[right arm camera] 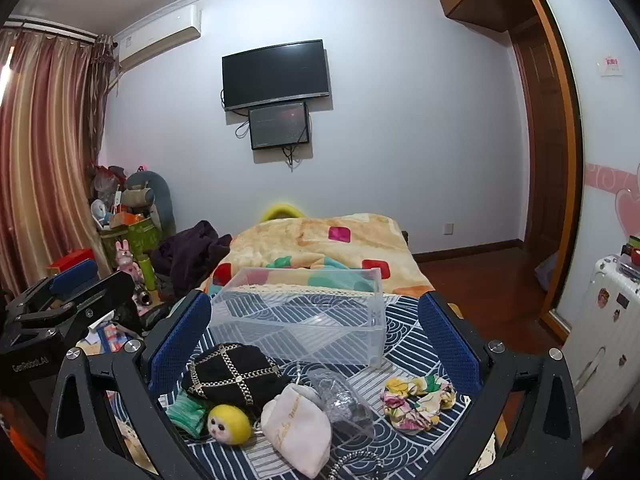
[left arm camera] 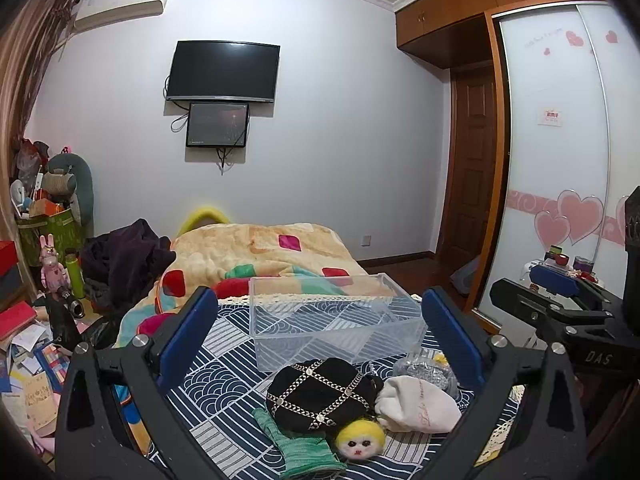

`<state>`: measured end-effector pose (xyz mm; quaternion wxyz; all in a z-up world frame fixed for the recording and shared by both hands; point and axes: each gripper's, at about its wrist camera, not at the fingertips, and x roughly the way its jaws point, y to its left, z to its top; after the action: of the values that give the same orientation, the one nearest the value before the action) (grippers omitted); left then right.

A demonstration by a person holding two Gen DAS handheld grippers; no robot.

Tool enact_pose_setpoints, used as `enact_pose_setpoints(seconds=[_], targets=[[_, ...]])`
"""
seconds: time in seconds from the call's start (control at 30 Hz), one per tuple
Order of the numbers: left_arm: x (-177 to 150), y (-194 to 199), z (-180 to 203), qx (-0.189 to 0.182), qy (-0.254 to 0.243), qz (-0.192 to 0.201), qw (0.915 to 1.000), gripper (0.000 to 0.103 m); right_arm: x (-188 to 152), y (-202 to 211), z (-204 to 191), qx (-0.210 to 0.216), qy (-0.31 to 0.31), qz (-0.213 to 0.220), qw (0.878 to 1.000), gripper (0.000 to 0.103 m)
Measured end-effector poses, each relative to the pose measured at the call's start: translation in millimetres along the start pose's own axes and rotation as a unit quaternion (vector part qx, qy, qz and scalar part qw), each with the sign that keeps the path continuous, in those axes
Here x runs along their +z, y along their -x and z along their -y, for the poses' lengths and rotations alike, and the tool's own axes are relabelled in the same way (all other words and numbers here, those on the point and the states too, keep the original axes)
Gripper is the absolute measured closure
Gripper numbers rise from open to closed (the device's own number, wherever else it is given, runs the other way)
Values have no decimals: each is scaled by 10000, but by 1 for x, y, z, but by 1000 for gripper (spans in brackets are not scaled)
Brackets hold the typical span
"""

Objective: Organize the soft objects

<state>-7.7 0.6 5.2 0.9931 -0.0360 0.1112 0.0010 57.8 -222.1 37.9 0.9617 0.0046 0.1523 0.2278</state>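
Through my left wrist camera, my left gripper (left arm camera: 320,336) holds its jaws spread wide with nothing between the pads. Framed between them on the patterned cloth (left arm camera: 224,364) sits the clear plastic box (left arm camera: 336,320), farther off. Nearer lie the black chain-trimmed pouch (left arm camera: 320,396), the green knit piece (left arm camera: 300,444), the yellow fuzzy doll head (left arm camera: 360,442) and the white drawstring bag (left arm camera: 420,400), all bunched together and touching.

Through my right wrist camera, my right gripper (right arm camera: 316,340) is likewise wide open and empty. The box (right arm camera: 300,312) stands far between the jaws; the pouch (right arm camera: 232,372), doll head (right arm camera: 230,424) and white bag (right arm camera: 298,428) lie near left, a crumpled clear wrapper (right arm camera: 344,404) beside the bag, and a floral scrunchie (right arm camera: 416,400) near right, apart from the rest.
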Motion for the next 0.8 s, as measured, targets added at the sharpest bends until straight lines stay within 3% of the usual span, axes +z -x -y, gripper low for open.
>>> enact_pose_setpoints(seconds=[0.8], targets=[[0, 3, 3, -11, -77, 25, 10000, 0, 2, 4, -1, 13, -30, 58, 10000, 0]])
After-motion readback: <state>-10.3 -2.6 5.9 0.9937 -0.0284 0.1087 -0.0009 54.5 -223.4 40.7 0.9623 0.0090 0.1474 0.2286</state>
